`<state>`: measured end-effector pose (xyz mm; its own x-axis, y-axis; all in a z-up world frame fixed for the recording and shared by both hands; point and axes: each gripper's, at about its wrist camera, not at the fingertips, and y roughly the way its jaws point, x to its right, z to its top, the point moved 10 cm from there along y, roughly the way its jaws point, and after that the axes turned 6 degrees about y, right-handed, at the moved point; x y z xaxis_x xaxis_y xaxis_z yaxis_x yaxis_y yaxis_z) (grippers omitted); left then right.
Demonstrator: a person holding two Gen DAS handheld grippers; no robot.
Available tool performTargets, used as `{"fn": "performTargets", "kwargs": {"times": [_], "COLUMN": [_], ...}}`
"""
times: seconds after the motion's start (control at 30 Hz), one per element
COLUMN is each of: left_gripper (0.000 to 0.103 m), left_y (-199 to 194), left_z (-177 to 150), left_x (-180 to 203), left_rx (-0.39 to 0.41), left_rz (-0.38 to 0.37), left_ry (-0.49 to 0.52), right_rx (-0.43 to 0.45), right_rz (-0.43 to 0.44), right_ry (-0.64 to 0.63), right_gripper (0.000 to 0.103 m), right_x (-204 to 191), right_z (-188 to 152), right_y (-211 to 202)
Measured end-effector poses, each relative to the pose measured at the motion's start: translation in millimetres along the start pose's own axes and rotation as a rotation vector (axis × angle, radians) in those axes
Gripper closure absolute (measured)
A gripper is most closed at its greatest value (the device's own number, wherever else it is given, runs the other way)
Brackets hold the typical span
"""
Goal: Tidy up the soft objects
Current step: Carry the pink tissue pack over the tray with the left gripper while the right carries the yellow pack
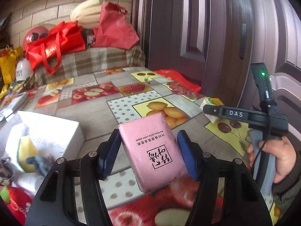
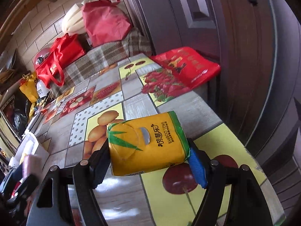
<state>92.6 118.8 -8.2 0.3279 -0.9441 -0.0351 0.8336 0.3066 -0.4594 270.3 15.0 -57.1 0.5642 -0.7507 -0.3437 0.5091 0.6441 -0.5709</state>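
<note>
My left gripper [image 1: 148, 150] is shut on a pink tissue pack [image 1: 152, 150] and holds it above the fruit-print table [image 1: 97, 113]. My right gripper [image 2: 150, 150] is shut on a yellow and green tissue pack [image 2: 148, 143], held over the table's right part [image 2: 188, 111]. The right gripper also shows in the left wrist view [image 1: 216, 111], with the yellow pack [image 1: 213, 101] at its tip. A white box [image 1: 54, 131] at the left holds a yellow sponge [image 1: 26, 152] and a blue-grey soft item [image 1: 40, 163]. The pink pack shows blurred in the right wrist view [image 2: 30, 164].
Red bags [image 1: 54, 45], a pink-red bag [image 1: 114, 28], a red helmet [image 1: 34, 34] and a cream cushion [image 1: 86, 15] lie on a plaid cover [image 1: 90, 62] at the back. A flat red bag [image 2: 188, 66] lies by the dark door [image 2: 244, 56] on the right.
</note>
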Motion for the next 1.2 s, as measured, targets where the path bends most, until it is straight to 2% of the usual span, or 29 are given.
{"fn": "performTargets", "kwargs": {"times": [0.37,0.57,0.73,0.93,1.2], "left_gripper": [0.041,0.041,0.041,0.041,0.041], "left_y": [-81.5,-106.2,-125.2,-145.4,-166.5], "left_z": [-27.5,-38.4,-46.5,-55.5,-66.4], "left_x": [-13.4,-38.6,-64.1,-94.0,-134.9], "left_rx": [0.085,0.099,0.114,0.131,0.143], "left_rz": [0.017,0.052,0.120,0.185,0.248], "left_ry": [0.086,0.041,0.021,-0.006,-0.063], "right_rx": [0.090,0.113,0.170,0.203,0.204], "right_rz": [0.060,0.119,0.143,0.175,0.205], "right_ry": [-0.141,-0.222,-0.306,-0.382,-0.454], "right_gripper": [0.028,0.028,0.028,0.028,0.028], "right_x": [-61.6,-109.5,-144.1,-177.6,-208.7], "right_z": [-24.4,-47.6,-60.7,-74.8,-95.2], "right_y": [-32.8,-44.2,-55.9,-62.6,-67.9]}}
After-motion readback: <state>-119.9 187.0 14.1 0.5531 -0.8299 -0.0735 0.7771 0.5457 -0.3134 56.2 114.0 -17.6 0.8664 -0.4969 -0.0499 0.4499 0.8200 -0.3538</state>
